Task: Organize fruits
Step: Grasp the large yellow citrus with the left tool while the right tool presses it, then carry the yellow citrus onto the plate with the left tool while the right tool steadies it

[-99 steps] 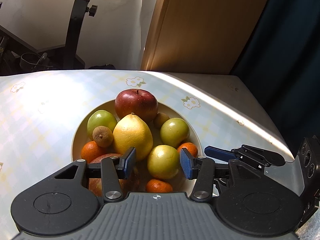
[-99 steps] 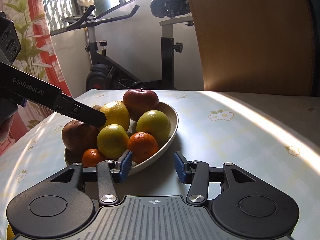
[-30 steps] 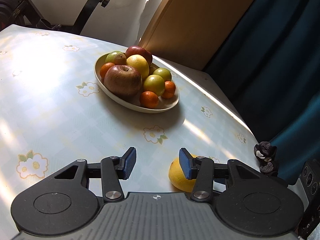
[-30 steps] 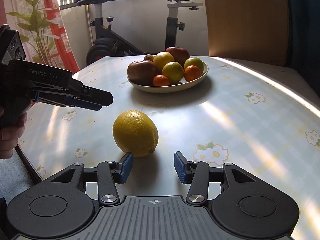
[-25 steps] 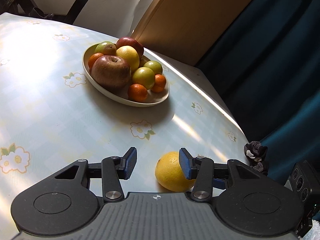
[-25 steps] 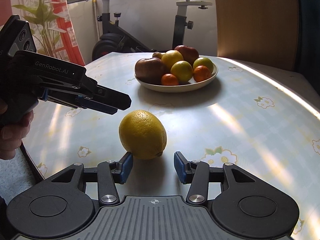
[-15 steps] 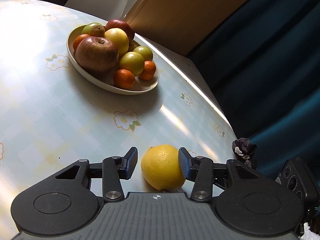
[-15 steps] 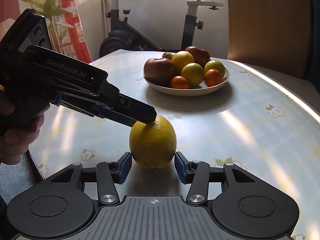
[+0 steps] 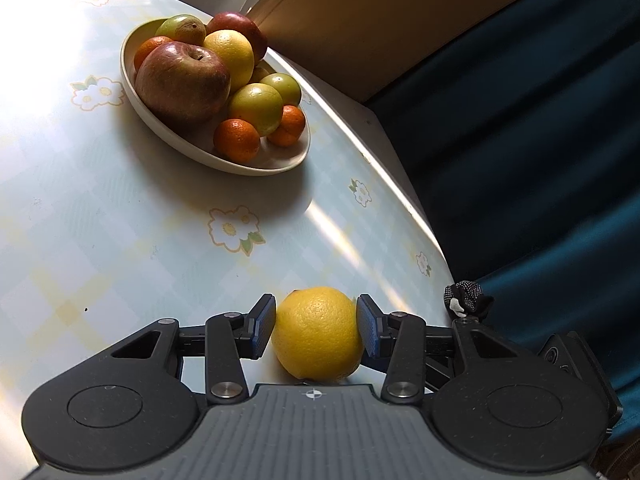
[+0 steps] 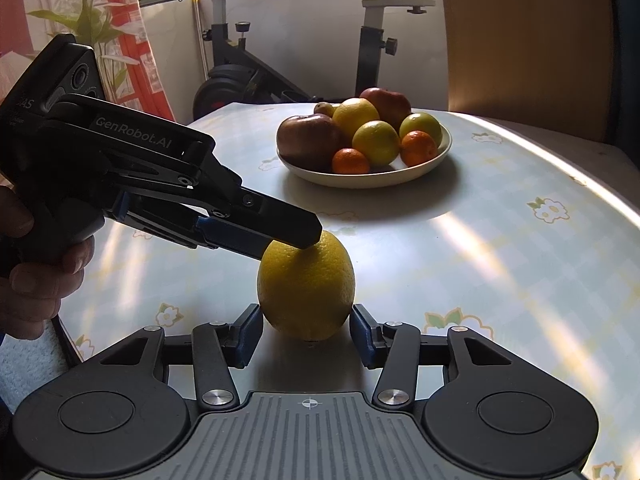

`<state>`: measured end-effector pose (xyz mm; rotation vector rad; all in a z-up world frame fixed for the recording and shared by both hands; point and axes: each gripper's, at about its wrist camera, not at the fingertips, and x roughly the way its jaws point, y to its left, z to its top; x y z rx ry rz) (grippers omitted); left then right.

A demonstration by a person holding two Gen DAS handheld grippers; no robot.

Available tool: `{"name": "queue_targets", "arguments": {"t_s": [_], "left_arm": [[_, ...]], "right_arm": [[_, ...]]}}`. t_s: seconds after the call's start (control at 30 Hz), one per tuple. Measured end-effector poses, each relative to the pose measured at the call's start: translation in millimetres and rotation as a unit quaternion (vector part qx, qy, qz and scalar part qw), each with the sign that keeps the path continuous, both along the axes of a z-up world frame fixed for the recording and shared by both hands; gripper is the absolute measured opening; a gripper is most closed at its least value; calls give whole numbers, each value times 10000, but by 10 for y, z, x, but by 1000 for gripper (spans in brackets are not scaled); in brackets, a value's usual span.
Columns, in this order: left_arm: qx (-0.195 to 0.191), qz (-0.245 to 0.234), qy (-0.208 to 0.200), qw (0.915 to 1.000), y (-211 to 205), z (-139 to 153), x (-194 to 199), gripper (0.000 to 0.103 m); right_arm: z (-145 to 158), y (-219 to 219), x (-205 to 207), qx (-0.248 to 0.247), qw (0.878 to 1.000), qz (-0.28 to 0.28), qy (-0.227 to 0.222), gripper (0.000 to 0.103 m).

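Observation:
A yellow lemon (image 9: 318, 332) stands on the table near its front edge; it also shows in the right wrist view (image 10: 306, 286). My left gripper (image 9: 316, 330) is open with its pads on either side of the lemon, close to the skin. My right gripper (image 10: 306, 334) is open and flanks the lemon's base. The left gripper's fingers (image 10: 276, 228) reach the lemon's top from the left. A cream bowl (image 9: 200, 152) holds apples, green fruits, a yellow citrus and small oranges; it stands farther back (image 10: 420, 170).
The table (image 9: 100, 220) has a pale checked cloth with flower prints. Its right edge (image 9: 416, 216) borders a dark teal curtain (image 9: 540, 140). An exercise bike (image 10: 240, 60) and a wooden panel (image 10: 520, 40) stand behind the table. A small dark object (image 9: 466, 298) sits at the table's edge.
Both grippers have pulled back from the bowl and closed in on the lemon, which now sits between the fingers of each. The jaws stay open.

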<state>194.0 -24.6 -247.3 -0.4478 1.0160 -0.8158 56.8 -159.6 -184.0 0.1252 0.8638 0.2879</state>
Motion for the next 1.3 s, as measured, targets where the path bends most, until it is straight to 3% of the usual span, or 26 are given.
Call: {"name": "queue_targets", "arguments": {"t_s": [0.4, 0.7, 0.9, 1.13, 1.3], "left_arm": [[-175, 309, -487, 9982, 49, 506, 235, 47], [161, 417, -1197, 9918, -107, 1093, 702, 46], [550, 220, -1434, 9879, -374, 1202, 1108, 45], [870, 104, -1154, 9894, -593, 1003, 1602, 45], [1010, 115, -1021, 9896, -579, 893, 1737, 45]], "right_arm": [[472, -70, 489, -150, 9979, 218, -592, 44], [732, -246, 1173, -114, 9954, 184, -931, 44], [582, -437, 1625, -149, 9962, 81, -850, 44], [241, -575, 1970, -126, 9984, 42, -551, 44], [90, -551, 2076, -202, 9988, 130, -437, 44]]}}
